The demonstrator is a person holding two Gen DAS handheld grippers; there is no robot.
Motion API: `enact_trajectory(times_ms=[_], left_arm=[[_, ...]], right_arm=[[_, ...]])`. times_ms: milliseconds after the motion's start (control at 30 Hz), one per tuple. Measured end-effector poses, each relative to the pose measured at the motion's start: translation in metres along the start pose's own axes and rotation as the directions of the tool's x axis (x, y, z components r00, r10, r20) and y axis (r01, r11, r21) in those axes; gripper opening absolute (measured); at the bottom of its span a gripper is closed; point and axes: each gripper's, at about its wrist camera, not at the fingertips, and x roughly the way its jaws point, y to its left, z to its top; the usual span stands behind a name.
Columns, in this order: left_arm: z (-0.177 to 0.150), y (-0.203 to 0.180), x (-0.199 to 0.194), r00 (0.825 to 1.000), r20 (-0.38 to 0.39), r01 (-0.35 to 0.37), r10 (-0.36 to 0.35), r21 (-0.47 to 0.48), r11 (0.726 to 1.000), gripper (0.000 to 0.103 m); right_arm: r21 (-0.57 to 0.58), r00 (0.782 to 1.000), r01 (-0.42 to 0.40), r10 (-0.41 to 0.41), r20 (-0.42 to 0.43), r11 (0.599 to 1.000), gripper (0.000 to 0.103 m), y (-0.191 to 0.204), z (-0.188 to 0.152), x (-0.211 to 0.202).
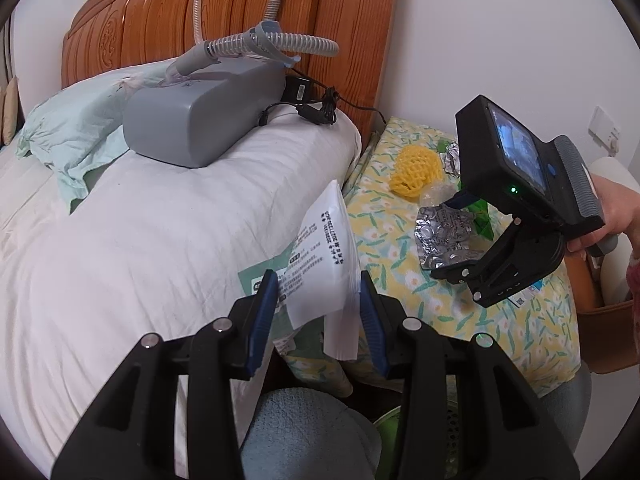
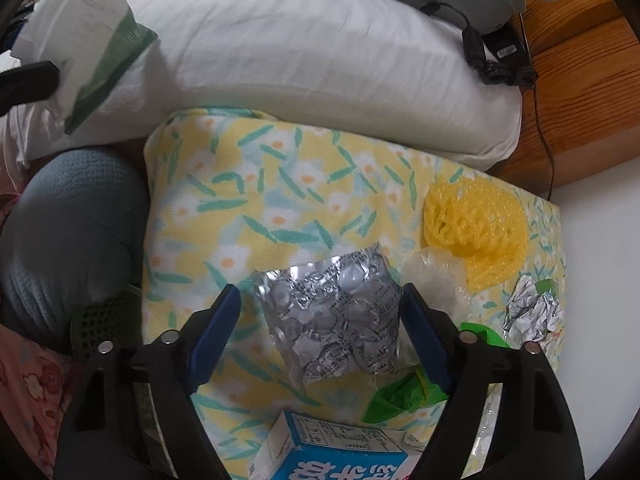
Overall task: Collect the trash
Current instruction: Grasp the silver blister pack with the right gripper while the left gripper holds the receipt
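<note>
Silver foil blister pack [image 2: 336, 316] lies crumpled on the floral cloth [image 2: 240, 200], between the spread fingers of your right gripper [image 2: 320, 332]; contact is not discernible. Your left gripper [image 1: 318, 312] stands open around a white printed pouch [image 1: 324, 256], which hangs between the pads; whether either pad touches it cannot be determined. A blue-and-white carton [image 2: 332, 456] is cut off at the frame edge. The yellow foam net [image 2: 476, 224] sits near crumpled paper [image 2: 532, 312].
</note>
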Motion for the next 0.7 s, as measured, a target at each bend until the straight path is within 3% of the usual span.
enact_trajectory(times_ms=[433,567,700], left_arm=[[-0.001,-0.007,-0.002,1.000,-0.005,0.008,-0.008,0.014,1.000,0.040],[-0.002,-0.013,-0.005,1.000,-0.004,0.016,-0.016,0.031,0.999,0.040],[-0.006,-0.022,-0.009,0.998,-0.016,0.054,-0.053,0.055,0.997,0.040]], right_arm=[[0.188,0.994,-0.030,0.009,0.109,0.982,0.066,-0.016,-0.025,-0.007],[0.270,0.978,-0.079,0.022,0.206,0.960,0.066,-0.016,-0.034,-0.026],[0.373,0.943,-0.147,0.016,0.331,0.916,0.066,-0.014,-0.050,-0.057]])
